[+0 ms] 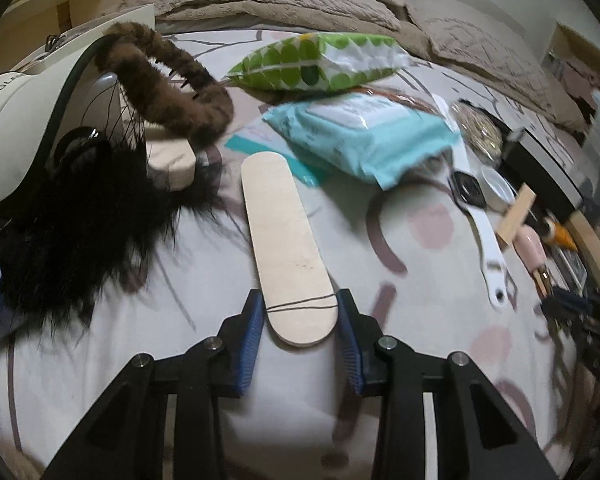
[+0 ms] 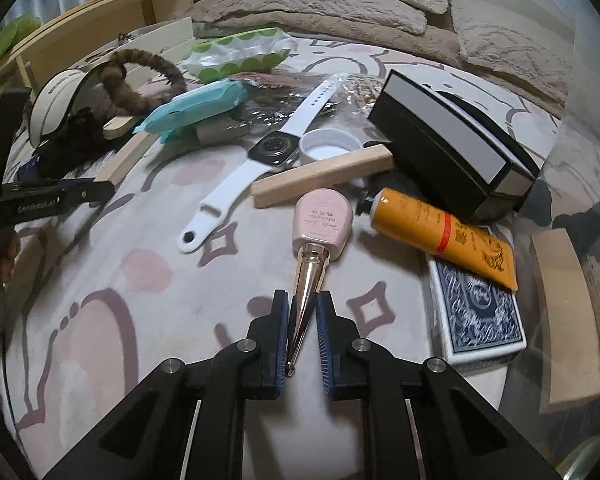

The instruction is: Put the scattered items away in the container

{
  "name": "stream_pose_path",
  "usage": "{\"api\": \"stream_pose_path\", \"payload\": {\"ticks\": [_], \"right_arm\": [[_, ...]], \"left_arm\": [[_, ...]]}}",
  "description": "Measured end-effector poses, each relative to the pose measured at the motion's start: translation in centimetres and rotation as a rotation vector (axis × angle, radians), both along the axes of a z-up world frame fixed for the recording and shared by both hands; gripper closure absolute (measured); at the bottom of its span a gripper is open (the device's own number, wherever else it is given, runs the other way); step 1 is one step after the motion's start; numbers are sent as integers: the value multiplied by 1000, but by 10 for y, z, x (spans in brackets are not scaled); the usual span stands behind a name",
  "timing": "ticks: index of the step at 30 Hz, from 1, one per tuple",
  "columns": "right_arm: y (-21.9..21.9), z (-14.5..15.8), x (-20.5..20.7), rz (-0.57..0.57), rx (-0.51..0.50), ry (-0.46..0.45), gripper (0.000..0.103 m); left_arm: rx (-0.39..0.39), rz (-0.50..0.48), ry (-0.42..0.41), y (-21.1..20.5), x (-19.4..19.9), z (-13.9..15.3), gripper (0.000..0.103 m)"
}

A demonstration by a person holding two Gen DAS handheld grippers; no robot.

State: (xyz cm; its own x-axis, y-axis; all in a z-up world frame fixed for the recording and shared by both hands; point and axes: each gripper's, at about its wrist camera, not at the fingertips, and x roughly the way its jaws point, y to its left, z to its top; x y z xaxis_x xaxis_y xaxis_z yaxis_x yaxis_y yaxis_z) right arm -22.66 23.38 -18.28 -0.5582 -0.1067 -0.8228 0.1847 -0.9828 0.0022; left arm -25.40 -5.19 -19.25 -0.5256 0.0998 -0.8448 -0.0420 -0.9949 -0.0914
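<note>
On the patterned bedspread (image 2: 112, 320), clutter everywhere. Left gripper (image 1: 300, 320) has its blue pads either side of the near end of a flat wooden stick (image 1: 284, 248), touching or nearly so; I can't tell whether it's actually clamped. A thin elastic loops round that end of the stick. The stick points away toward a teal wipes pack (image 1: 364, 136), with a green-dotted pouch (image 1: 320, 64) resting above it.

To the left of the stick: black feathery tuft (image 1: 80, 232), brown furry hair claw (image 1: 168, 84), cream visor cap (image 1: 24, 128).

Right gripper (image 2: 304, 332) is closed on the gold tapered cap of a pink nail polish bottle (image 2: 322, 220); the cap sits between the pads and the bottle body lies on the cover just ahead.

Near the bottle:
- wooden block (image 2: 324, 176), just behind it
- white smartwatch (image 2: 260, 152), face up, strap stretched out diagonally
- white jar lid (image 2: 328, 146), beside the watch
- orange tube (image 2: 444, 232), lying partly on a blue card deck (image 2: 480, 316)
- black box with a silver side (image 2: 456, 140), behind the tube

Light wooden box edge (image 2: 556, 320) at far right, mostly cut off; can't tell if that's the container. Beige blankets (image 2: 320, 4) heaped at the back.
</note>
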Motion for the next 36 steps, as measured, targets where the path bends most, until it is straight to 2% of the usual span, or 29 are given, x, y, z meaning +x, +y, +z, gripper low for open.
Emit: {"api": "stream_pose_path", "payload": {"ticks": [9,12,14,19,22,24,26,27,32,36], "right_arm": [[-35,2,24,114,9,-18,88],[-48,3,32,154,5,-25,88],[-56,4,36,181,-7,-34,88],[-75,5,48,259,-15,-49,88],[-82,5,54,299,-26,-69,88],[-84,4,55,320,-41,-90,88],[-84,3,58,336,-52,-108,88],[-85,2,58,345,-49,-118,88],[-82,2,56,350,-47,-147,88],[-73,3,55,315,8,-145,88]], "left_arm": [[-20,-42,-28,8,45,4,68],[-22,-56,-39,10,60,4,72],[-7,-70,-49,12,71,4,75],[10,-96,-54,18,94,6,75],[12,-79,-37,18,96,8,75],[21,-59,-34,15,94,8,69],[7,-20,-24,12,91,8,33],[-4,-4,-13,11,90,9,29],[-3,25,-3,8,75,5,28],[-10,44,7,9,58,1,28]]}}
